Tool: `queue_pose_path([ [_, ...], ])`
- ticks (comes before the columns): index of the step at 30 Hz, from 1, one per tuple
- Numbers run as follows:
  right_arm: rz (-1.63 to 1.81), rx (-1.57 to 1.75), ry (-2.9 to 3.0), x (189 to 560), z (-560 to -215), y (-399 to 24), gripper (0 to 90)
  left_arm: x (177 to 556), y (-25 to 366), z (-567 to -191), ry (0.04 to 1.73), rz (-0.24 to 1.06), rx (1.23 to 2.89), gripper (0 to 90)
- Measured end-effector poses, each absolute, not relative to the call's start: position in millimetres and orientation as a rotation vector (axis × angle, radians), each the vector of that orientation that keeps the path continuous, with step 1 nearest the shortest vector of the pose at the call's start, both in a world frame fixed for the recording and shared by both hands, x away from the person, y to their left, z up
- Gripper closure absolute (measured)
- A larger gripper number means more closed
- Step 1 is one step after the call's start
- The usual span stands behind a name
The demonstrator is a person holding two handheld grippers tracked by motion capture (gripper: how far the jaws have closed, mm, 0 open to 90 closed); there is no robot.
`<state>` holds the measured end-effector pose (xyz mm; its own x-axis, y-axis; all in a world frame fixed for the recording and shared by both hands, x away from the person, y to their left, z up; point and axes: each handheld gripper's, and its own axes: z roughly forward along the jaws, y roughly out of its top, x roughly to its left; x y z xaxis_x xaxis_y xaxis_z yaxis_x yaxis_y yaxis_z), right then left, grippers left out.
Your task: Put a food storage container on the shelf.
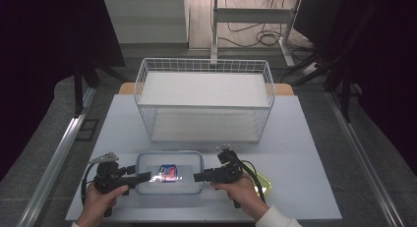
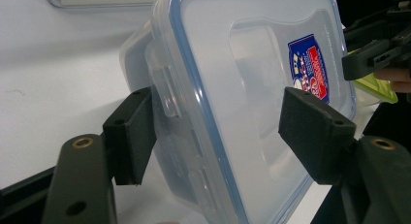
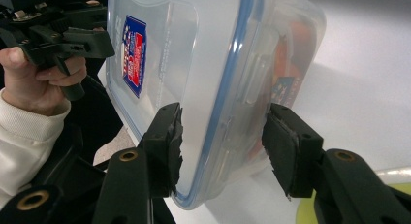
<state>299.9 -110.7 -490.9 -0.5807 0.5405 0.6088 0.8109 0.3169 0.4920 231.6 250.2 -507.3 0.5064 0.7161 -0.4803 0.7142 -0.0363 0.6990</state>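
Two tools, left tool (image 1: 144, 177) and right tool (image 1: 199, 177), spread open, jaws straddling opposite ends of one container (image 1: 169, 173). Clear plastic, blue-sealed lid, red-blue label (image 1: 168, 172), resting on white surface (image 1: 295, 153). One yellow-green item (image 1: 264, 183) behind right tool. Beyond, one wire basket (image 1: 205, 100).

On the table (image 1: 305, 138) there were two hand-held grippers, the left gripper (image 1: 144, 176) and the right gripper (image 1: 197, 177); one clear plastic container (image 1: 169, 173) with a blue-edged lid lay between them; it bore one red-and-blue label (image 1: 168, 172); one white wire basket (image 1: 204, 100) stood behind it; one yellow-green object (image 1: 266, 183) lay beside the right hand (image 1: 244, 190); two hands held the grippers.
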Motion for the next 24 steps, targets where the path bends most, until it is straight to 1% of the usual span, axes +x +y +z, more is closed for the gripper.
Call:
queue_pose_path([
  [7, -1.151, -1.241, -2.25, 292.5, -488.5, -111.5, 52.4, 228.1, 248.5, -504.4, 1.209, 0.023, 1.753, 32.9],
  [15, -1.17, -1.235, -2.281, 289.3, -486.5, -110.5, 52.7, 227.1, 248.2, -501.0, 1.207, 0.045, 1.759, 33.7],
  [22, -1.146, -1.206, -2.313, 288.7, -482.6, -108.7, 52.5, 226.5, 247.7, -489.3, 1.188, 0.101, 1.765, 35.1],
  [24, -1.158, -1.207, -2.311, 289.1, -481.9, -108.3, 52.5, 227.4, 247.8, -488.8, 1.192, 0.097, 1.762, 35.1],
])
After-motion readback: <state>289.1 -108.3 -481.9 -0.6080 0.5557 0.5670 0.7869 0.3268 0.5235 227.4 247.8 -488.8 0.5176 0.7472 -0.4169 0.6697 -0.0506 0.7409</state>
